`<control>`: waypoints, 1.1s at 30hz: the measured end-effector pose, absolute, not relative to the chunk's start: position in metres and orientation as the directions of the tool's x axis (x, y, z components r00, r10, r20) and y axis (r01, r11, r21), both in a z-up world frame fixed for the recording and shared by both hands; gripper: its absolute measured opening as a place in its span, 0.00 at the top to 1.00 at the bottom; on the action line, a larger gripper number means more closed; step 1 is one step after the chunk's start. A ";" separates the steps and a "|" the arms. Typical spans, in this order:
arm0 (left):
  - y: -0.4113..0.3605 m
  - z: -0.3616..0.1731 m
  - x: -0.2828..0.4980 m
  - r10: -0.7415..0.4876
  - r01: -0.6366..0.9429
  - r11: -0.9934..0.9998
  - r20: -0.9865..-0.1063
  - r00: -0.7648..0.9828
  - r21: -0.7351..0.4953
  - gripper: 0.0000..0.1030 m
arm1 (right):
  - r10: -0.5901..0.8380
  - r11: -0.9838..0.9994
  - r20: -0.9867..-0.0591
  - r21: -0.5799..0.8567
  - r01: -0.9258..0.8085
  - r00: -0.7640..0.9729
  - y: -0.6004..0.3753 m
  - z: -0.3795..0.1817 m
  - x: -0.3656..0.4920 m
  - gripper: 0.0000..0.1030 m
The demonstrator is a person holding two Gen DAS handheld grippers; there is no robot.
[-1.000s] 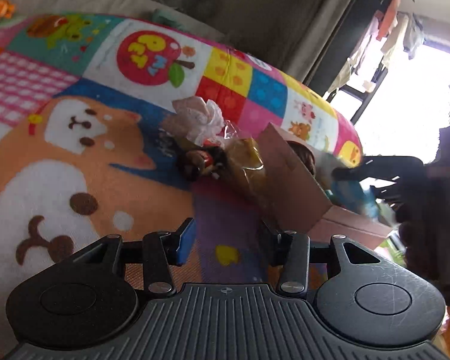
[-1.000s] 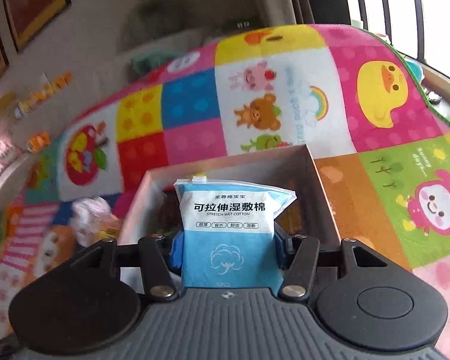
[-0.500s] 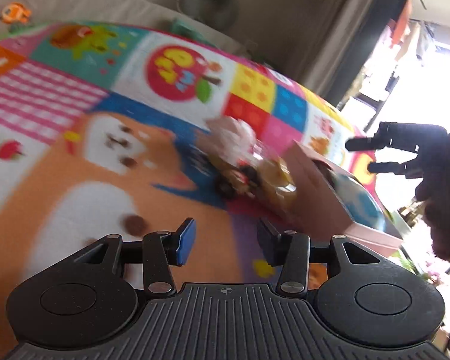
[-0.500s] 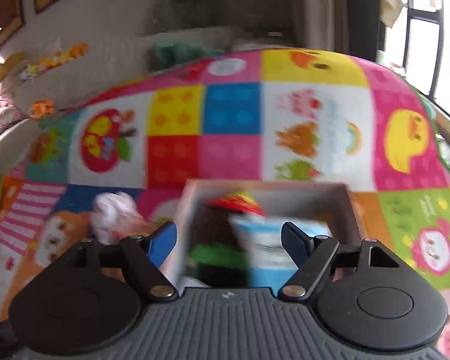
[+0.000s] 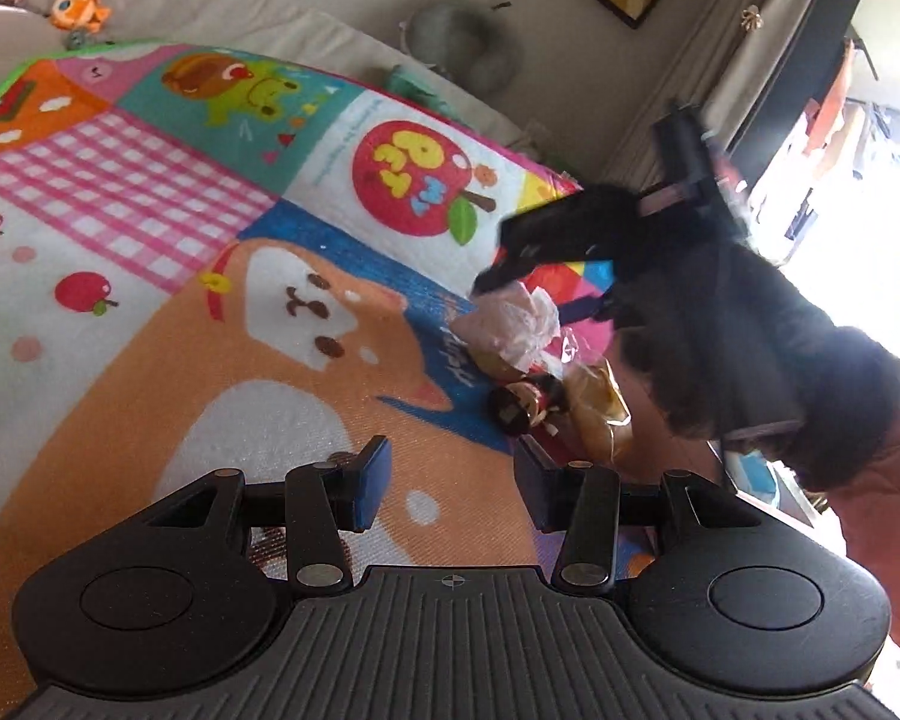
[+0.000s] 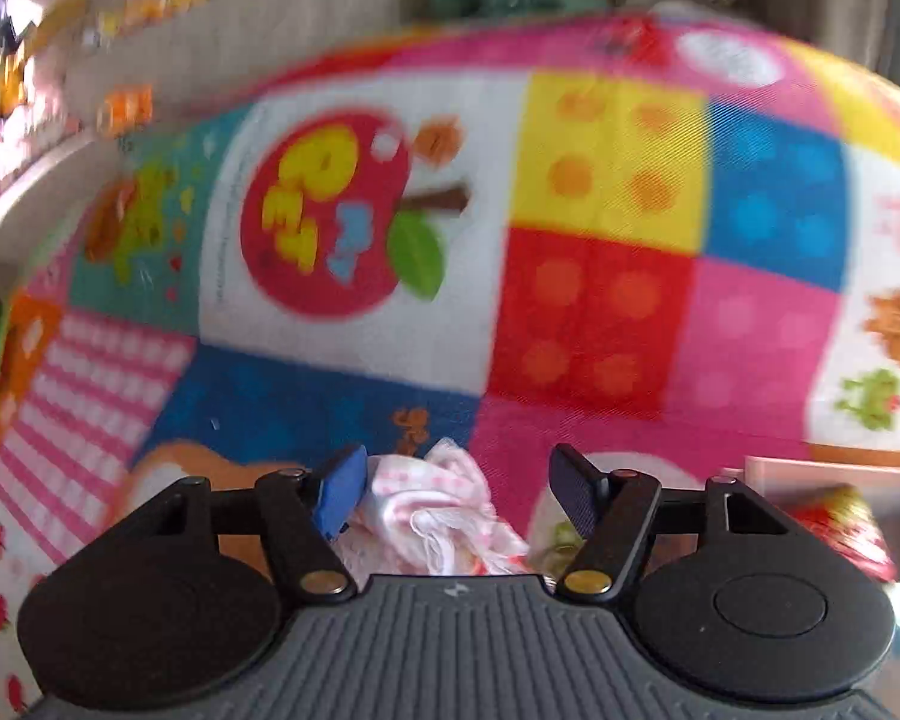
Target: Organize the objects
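I've dropped the wipes pack in the box (image 6: 834,471) — my right gripper (image 6: 450,489), jaws narrowing yet unpinched, now seemingly straddles the crumpled pink cloth (image 6: 432,510) beside it, left gripper (image 5: 450,480) spread, empty.

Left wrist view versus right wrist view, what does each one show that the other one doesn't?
Only the left wrist view shows the empty left gripper, the dark round-ended bottle lying on the mat, the crinkly amber plastic bag beside it, and the right gripper's body from outside.

Only the right wrist view shows the right gripper with its jaws apart around the cloth, closing lately, and the pink cardboard box's rim.

Both show the crumpled pink-and-white cloth and the colourful patchwork play mat with its red apple.
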State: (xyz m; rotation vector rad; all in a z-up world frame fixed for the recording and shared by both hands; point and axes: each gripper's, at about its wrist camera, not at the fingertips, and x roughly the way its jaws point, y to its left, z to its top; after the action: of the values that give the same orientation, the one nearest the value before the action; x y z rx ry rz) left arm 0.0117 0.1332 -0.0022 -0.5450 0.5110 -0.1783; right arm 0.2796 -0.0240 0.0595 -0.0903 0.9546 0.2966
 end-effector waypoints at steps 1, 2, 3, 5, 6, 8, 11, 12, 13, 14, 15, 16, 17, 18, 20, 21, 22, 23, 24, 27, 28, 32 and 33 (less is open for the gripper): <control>0.135 -0.002 0.012 -0.296 0.024 0.837 -0.415 0.860 -0.546 0.52 | 0.192 0.956 -0.831 0.038 -0.290 0.522 -0.021 0.052 0.282 0.38; 0.136 -0.003 0.012 -0.297 0.019 0.831 -0.414 0.860 -0.556 0.52 | 0.188 0.953 -0.850 0.035 -0.302 0.492 -0.019 0.045 0.283 0.49; 0.138 -0.003 0.012 -0.299 0.015 0.824 -0.414 0.860 -0.566 0.52 | 0.195 0.948 -0.866 0.046 -0.316 0.461 -0.021 0.040 0.282 0.52; 0.141 -0.004 0.013 -0.299 0.004 0.814 -0.413 0.860 -0.581 0.52 | 0.211 0.949 -0.869 0.073 -0.306 0.447 -0.030 0.037 0.277 0.52; 0.142 -0.004 0.014 -0.296 -0.002 0.809 -0.412 0.862 -0.588 0.52 | 0.218 0.953 -0.872 0.093 -0.289 0.438 -0.037 0.037 0.272 0.53; 0.147 -0.005 0.013 -0.280 -0.024 0.797 -0.404 0.871 -0.604 0.52 | 0.235 0.955 -0.880 0.131 -0.265 0.412 -0.049 0.039 0.258 0.53; 0.159 -0.004 0.008 -0.203 -0.084 0.782 -0.381 0.902 -0.617 0.53 | 0.297 0.935 -0.879 0.188 -0.302 0.372 -0.058 0.040 0.220 0.54; 0.163 -0.005 0.007 -0.176 -0.109 0.775 -0.378 0.909 -0.622 0.53 | 0.325 0.923 -0.877 0.213 -0.321 0.353 -0.059 0.041 0.205 0.54; 0.167 -0.005 0.007 -0.158 -0.130 0.766 -0.380 0.911 -0.630 0.53 | 0.356 0.910 -0.873 0.243 -0.337 0.332 -0.062 0.040 0.189 0.53; 0.171 -0.006 0.007 -0.149 -0.146 0.755 -0.384 0.911 -0.639 0.53 | 0.389 0.895 -0.867 0.276 -0.350 0.310 -0.065 0.041 0.173 0.53; 0.174 -0.007 0.008 -0.148 -0.156 0.744 -0.388 0.910 -0.650 0.53 | 0.422 0.880 -0.860 0.313 -0.358 0.285 -0.069 0.041 0.158 0.51; 0.176 -0.008 0.009 -0.148 -0.161 0.738 -0.390 0.909 -0.656 0.53 | 0.458 0.862 -0.850 0.353 -0.363 0.262 -0.074 0.042 0.144 0.43; 0.176 -0.007 0.009 -0.144 -0.166 0.737 -0.392 0.909 -0.655 0.53 | 0.490 0.843 -0.835 0.382 -0.378 0.250 -0.081 0.045 0.130 0.38; 0.176 -0.006 0.009 -0.137 -0.168 0.743 -0.394 0.909 -0.648 0.53 | 0.512 0.831 -0.815 0.389 -0.398 0.271 -0.086 0.051 0.115 0.32; 0.174 -0.003 0.009 -0.125 -0.169 0.763 -0.399 0.909 -0.624 0.53 | 0.512 0.828 -0.765 0.319 -0.460 0.392 -0.104 0.070 0.081 0.26; 0.173 0.000 0.008 -0.119 -0.167 0.773 -0.399 0.909 -0.612 0.53 | 0.496 0.836 -0.735 0.260 -0.484 0.462 -0.113 0.078 0.064 0.21; 0.172 0.002 0.005 -0.118 -0.163 0.781 -0.398 0.910 -0.603 0.53 | 0.481 0.844 -0.706 0.212 -0.494 0.520 -0.123 0.085 0.048 0.18; 0.170 0.006 0.003 -0.124 -0.152 0.788 -0.394 0.911 -0.597 0.53 | 0.469 0.850 -0.685 0.179 -0.495 0.557 -0.133 0.088 0.035 0.15; 0.168 0.011 -0.001 -0.137 -0.132 0.796 -0.388 0.912 -0.591 0.53 | 0.459 0.856 -0.679 0.164 -0.491 0.574 -0.142 0.088 0.029 0.14; 0.154 0.028 -0.010 -0.216 -0.014 0.845 -0.365 0.906 -0.535 0.53 | 0.438 0.868 -0.694 0.161 -0.469 0.572 -0.164 0.074 0.017 0.14; 0.146 0.035 -0.015 -0.259 0.048 0.864 -0.359 0.897 -0.502 0.52 | 0.431 0.873 -0.701 0.164 -0.460 0.568 -0.169 0.068 0.018 0.15; 0.104 0.052 -0.031 -0.464 0.346 0.879 -0.419 0.781 -0.329 0.52 | 0.447 0.866 -0.678 0.165 -0.473 0.583 -0.179 0.045 0.012 0.19; 0.090 0.051 -0.034 -0.473 0.393 0.881 -0.460 0.752 -0.264 0.50 | 0.454 0.863 -0.669 0.165 -0.478 0.588 -0.179 0.040 0.011 0.25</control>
State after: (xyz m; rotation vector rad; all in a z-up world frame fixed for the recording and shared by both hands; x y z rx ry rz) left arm -0.0336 0.0900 0.0514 -0.1542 0.5426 -0.4748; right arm 0.0115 -0.1792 0.0403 -0.0337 0.7698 0.5427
